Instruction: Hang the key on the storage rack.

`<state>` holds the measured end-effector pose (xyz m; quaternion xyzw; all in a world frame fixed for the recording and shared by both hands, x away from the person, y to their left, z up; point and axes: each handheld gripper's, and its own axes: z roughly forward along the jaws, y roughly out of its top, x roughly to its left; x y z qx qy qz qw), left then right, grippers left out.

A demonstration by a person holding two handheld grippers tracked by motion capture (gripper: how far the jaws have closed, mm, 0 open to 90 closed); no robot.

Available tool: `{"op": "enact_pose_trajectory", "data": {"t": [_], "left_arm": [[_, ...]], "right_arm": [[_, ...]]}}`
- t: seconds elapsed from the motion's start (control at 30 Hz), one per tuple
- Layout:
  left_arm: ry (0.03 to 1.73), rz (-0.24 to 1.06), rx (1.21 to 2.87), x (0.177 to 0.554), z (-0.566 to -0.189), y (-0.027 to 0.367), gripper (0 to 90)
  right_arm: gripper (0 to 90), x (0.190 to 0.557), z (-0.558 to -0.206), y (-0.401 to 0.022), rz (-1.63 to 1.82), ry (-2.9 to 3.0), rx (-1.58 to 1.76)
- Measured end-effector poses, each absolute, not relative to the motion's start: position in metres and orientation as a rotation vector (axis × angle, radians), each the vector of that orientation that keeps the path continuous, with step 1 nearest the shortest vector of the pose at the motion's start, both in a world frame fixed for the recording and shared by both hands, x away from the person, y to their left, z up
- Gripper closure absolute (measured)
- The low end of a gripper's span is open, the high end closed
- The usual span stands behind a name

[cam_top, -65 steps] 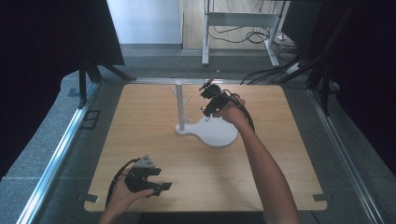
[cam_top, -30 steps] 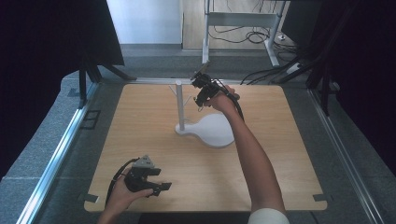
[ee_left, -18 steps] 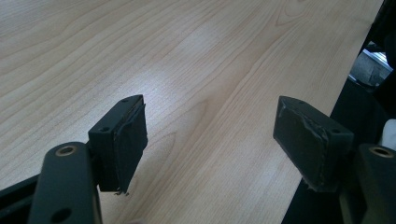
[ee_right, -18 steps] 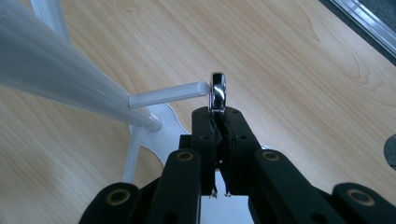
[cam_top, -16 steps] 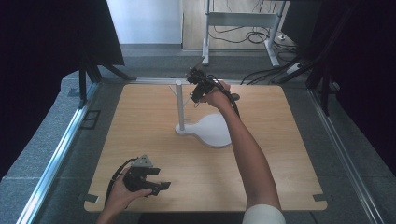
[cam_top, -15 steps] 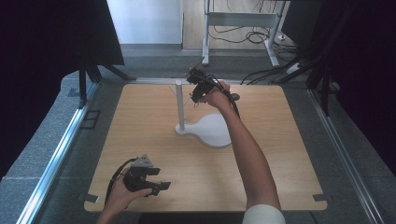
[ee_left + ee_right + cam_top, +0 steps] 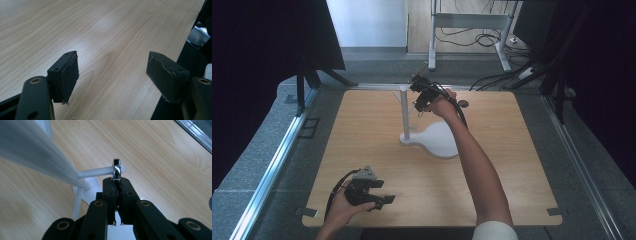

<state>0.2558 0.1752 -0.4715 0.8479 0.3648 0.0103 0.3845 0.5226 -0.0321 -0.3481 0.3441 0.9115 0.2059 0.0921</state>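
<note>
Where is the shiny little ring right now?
The ring is pinched in the right gripper, threaded on a white peg of the stand at the table's far middle.

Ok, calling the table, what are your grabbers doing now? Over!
Right gripper shut on a metal ring, ring at the tip of the white stand's peg. Left gripper open, low over bare table. Nothing in the way.

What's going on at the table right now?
A person is using the right gripper, shut on a small metal ring, to hang it on a side peg of the white stand. In the right gripper view the ring sits at the peg's tip. The left gripper rests open near the table's front edge, holding nothing.
</note>
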Motion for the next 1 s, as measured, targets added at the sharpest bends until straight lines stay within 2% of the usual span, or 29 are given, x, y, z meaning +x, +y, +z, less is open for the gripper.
{"op": "enact_pose_trajectory", "data": {"t": [0.43,0.5,0.67,1.0], "left_arm": [[0.927,0.027,2.167,0.256,-0.472,0.174,26.3],[0.928,0.029,2.170,0.256,-0.472,0.173,26.3],[0.930,0.026,2.176,0.256,-0.473,0.172,26.3],[0.929,0.035,2.186,0.256,-0.474,0.171,26.3]], "right_arm": [[83.5,0.512,-0.356,-0.028,0.645,2.738,1.001],[77.8,0.510,-0.356,-0.028,0.658,2.739,0.995],[70.7,0.503,-0.352,-0.031,0.703,2.732,0.990],[60.7,0.486,-0.343,-0.053,0.812,2.689,1.016]]}}
